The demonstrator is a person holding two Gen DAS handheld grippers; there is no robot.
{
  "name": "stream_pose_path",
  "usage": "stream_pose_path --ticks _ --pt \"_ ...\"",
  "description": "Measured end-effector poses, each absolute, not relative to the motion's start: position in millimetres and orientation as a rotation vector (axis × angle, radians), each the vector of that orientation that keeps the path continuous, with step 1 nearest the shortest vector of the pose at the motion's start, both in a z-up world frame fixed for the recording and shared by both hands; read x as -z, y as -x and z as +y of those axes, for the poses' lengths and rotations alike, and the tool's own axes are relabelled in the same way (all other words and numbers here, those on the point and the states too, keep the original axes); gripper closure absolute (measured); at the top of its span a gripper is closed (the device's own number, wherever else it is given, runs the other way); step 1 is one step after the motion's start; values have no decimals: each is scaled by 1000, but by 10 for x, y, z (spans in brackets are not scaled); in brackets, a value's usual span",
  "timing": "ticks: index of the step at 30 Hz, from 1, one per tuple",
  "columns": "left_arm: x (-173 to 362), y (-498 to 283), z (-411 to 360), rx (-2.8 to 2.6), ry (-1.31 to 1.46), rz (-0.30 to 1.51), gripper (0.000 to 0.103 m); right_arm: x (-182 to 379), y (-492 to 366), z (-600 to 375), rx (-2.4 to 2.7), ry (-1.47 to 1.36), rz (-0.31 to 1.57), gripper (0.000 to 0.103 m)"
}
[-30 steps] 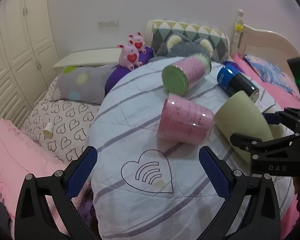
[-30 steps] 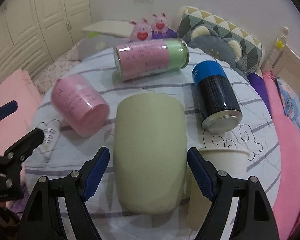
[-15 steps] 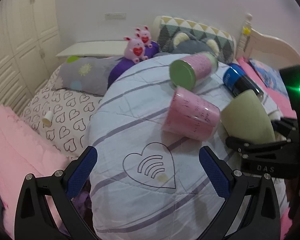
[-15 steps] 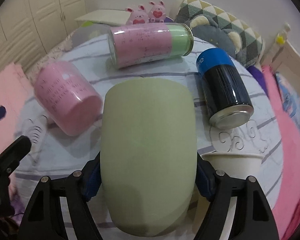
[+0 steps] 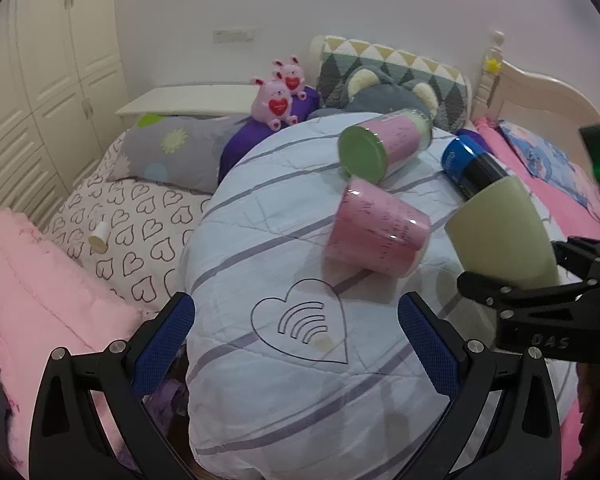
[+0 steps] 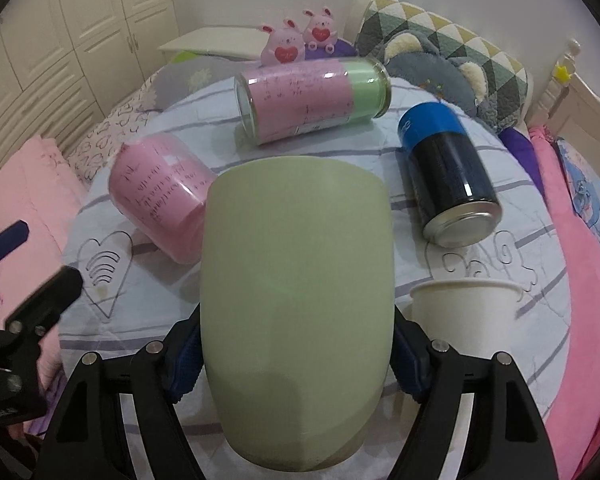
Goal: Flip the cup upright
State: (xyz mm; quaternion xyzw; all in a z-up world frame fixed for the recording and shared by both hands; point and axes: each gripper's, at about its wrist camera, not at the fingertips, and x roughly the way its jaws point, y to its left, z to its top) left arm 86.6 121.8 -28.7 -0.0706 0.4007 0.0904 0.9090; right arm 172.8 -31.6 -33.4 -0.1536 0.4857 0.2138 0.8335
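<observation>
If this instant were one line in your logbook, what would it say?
right tongs: shut on green cup | left tongs: open, holding nothing | pink cup: on its side

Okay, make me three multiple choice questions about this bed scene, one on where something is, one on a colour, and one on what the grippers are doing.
1. Where is the white paper cup?
A. Right of the green cup
B. On the pink cup
C. Behind the plush bunnies

2. What colour is the top band of the dark can?
A. Red
B. Blue
C. Yellow

3. What is the state of the right gripper?
A. Open above the can
B. Shut on the green cup
C. Shut on nothing

Answers:
1 A, it stands just right of the green cup in the right wrist view.
2 B, the band is blue above a dark body.
3 B, its blue pads press both sides of the cup, while the left gripper stands open.
</observation>
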Motion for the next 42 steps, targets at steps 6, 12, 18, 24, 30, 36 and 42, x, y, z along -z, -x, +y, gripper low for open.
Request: stream_pose_path --ticks 6,12,18,24,30,36,42 --pt "216 -826 1124 -149 117 805 0 138 -1579 -518 -402 244 1000 25" --pt "179 -816 1000 -87 70 795 0 185 -1423 -769 -331 134 1054 25" --pt "206 -825 907 -8 -3 820 0 275 -1242 -908 -240 65 1082 25" --pt "313 -790 835 46 -56 855 0 469 -1136 -941 -198 17 1121 25" --pt "350 -761 842 61 -47 869 0 520 -1193 -894 -187 32 1132 23" --pt "342 -750 870 50 -40 866 0 558 -1149 -888 -199 23 1155 23" --pt "318 -759 853 49 -22 867 0 488 -1097 -874 -232 27 1149 23"
